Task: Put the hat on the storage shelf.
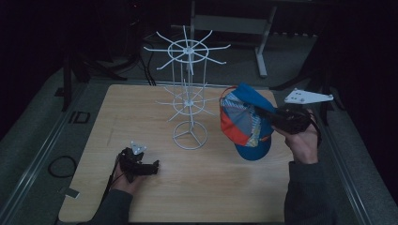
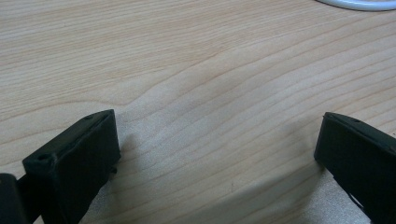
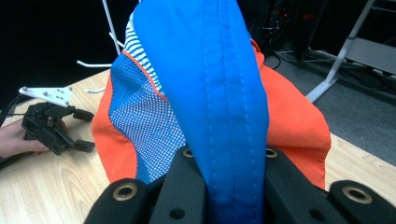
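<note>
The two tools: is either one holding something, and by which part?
The right tool is shut on the cap, gripping its blue brim between the jaws. The left tool is open over the table and holds nothing.

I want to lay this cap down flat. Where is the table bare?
Bare wood spans the table's near edge between the left gripper and the person's right sleeve, and the far-left corner. It is crowded mid-table around the white wire rack and under the cap held by the right gripper.
</note>
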Motion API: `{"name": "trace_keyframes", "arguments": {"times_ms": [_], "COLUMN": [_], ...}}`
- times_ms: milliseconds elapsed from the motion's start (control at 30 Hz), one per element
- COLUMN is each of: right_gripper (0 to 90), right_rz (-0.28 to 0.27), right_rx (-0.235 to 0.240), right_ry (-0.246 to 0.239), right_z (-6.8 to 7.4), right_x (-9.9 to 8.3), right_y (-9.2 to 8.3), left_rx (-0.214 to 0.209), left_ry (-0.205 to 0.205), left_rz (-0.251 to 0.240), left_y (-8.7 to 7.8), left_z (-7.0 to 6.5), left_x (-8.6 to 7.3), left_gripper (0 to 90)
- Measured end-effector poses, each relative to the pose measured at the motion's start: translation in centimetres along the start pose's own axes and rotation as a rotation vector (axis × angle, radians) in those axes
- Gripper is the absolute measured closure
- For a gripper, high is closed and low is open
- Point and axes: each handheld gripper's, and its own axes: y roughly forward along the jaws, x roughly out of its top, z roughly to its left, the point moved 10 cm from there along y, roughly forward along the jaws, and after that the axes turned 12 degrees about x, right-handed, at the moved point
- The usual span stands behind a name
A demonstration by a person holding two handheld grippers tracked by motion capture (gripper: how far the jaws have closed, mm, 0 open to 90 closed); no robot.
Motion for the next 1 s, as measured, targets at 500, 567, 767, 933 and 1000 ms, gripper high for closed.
{"name": "trace_keyframes", "arguments": {"times_ms": [500,567,767,933,1000], "right_gripper": [88.0,88.0,88.0,88.0,88.0], "right_rz": [-0.041,-0.049,-0.062,-0.075,-0.083], "right_rx": [0.035,0.039,0.042,0.040,0.045], "right_ry": [-0.009,-0.010,-0.014,-0.016,-0.013], "right_z": [0.5,0.5,0.6,0.7,0.7], "right_x": [1.1,1.3,1.7,1.9,2.1], "right_y": [-0.2,-0.2,-0.4,-0.6,-0.7], "left_rx": [0.000,0.000,0.000,0.000,0.000], "left_ry": [0.000,0.000,0.000,0.000,0.000], "left_rz": [0.000,0.000,0.000,0.000,0.000], "left_y": [0.0,0.0,0.0,0.0,0.0], "left_z": [0.0,0.0,0.0,0.0,0.0], "left_x": [0.0,0.0,0.0,0.0,0.0], "left_gripper": [0.1,0.1,0.1,0.1,0.1]}}
